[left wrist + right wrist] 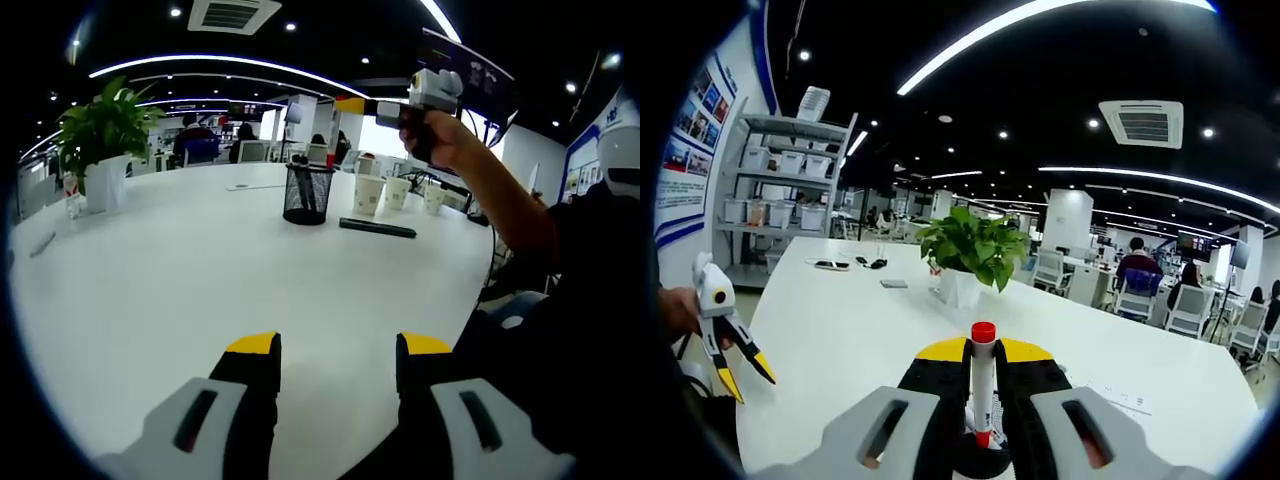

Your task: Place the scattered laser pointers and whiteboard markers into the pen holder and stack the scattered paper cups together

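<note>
My right gripper (983,352) is shut on a white whiteboard marker (983,385) with a red cap, which stands upright between the jaws. A hand holds this same gripper (405,110) high above the table's far right. My left gripper (340,345) is open over the white table (200,280) with nothing between its jaws. It also shows at the left edge of the right gripper view (748,378), jaws apart. A black mesh pen holder (307,193) stands mid-table. Beside it stand three separate paper cups (368,193) (398,192) (433,197). A long black pointer (377,228) lies in front of them.
A potted plant (105,140) (970,250) stands at the table's left end. A thin dark stick-like item (42,243) lies near the left edge. A sheet of paper (1120,400) lies on the table. Shelves (780,170) line the wall. People sit at desks behind.
</note>
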`<state>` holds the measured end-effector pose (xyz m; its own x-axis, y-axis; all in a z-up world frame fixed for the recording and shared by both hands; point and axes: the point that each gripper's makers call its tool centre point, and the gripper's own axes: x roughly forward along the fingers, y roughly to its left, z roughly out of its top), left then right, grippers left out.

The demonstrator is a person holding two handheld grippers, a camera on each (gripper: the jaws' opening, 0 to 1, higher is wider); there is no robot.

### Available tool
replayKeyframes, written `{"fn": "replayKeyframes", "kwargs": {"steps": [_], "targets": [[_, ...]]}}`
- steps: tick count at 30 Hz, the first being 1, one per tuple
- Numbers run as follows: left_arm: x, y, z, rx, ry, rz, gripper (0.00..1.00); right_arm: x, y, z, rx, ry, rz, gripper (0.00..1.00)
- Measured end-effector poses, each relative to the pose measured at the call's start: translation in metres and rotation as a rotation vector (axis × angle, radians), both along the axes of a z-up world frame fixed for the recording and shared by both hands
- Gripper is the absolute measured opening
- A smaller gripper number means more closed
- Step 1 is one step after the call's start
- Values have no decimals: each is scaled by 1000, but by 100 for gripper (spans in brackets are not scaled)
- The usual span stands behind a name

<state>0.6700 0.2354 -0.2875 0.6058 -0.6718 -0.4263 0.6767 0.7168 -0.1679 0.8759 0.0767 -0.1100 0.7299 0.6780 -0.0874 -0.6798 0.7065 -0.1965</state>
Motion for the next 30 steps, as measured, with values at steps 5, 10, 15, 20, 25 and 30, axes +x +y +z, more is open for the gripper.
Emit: {"fn": "replayKeyframes", "kwargs": {"steps": [5,10,15,20,25,30], "targets": [[0,0,0,1,0,0,47,0,1,-2,-6,6,2,14],[1,0,0,3,-2,-3,47,-2,2,-8,-23,19,10,14],[1,-1,1,3,-3,-5,47,-4,4,-12,-35,32,17,14],[0,0,2,3,-6,-3,47,-7,5,-17,-48,40,25,14],[-1,-1,2,4,-5,-5,47,-8,6,-21,-55,48,30,14],[-2,0,1,3,-4,-3,47,-9,10,-26,-69,54,37,14]]}}
